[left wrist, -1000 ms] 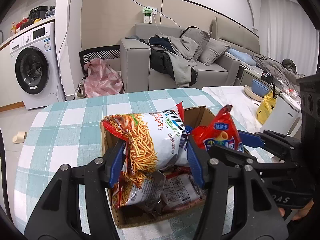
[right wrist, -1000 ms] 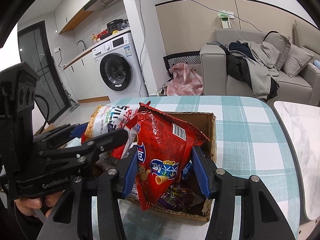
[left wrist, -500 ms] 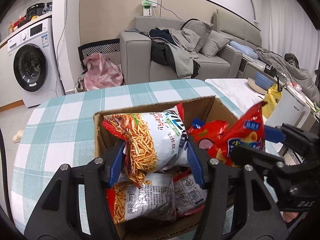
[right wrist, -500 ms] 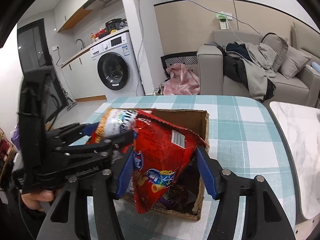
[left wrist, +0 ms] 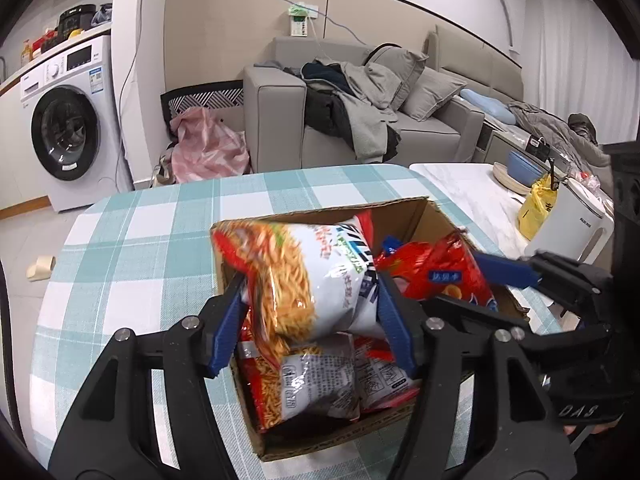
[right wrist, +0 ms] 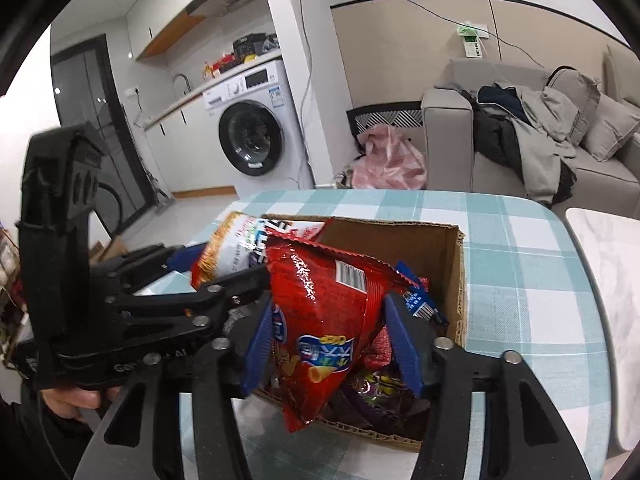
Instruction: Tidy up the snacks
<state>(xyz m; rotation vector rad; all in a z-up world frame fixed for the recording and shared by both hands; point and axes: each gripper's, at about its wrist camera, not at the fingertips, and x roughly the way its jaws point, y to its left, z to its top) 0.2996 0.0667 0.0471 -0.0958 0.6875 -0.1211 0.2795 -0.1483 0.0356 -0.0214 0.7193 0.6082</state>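
Over the cardboard box (left wrist: 404, 210) near the table's (left wrist: 132, 248) front edge, finish spreading both jaws, just now opening, left gripper (left wrist: 310, 312) around the noodle-snack bag (left wrist: 316, 272), right gripper (right wrist: 328, 336) around the red chip bag (right wrist: 324, 312), apparently barely touched, then withdraw straight upward.

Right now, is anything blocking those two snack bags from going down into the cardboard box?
Nothing outside the cardboard box blocks them. The noodle-snack bag and the red chip bag already hang over its open top. Only packets already inside lie beneath, so both bags would settle on that pile.
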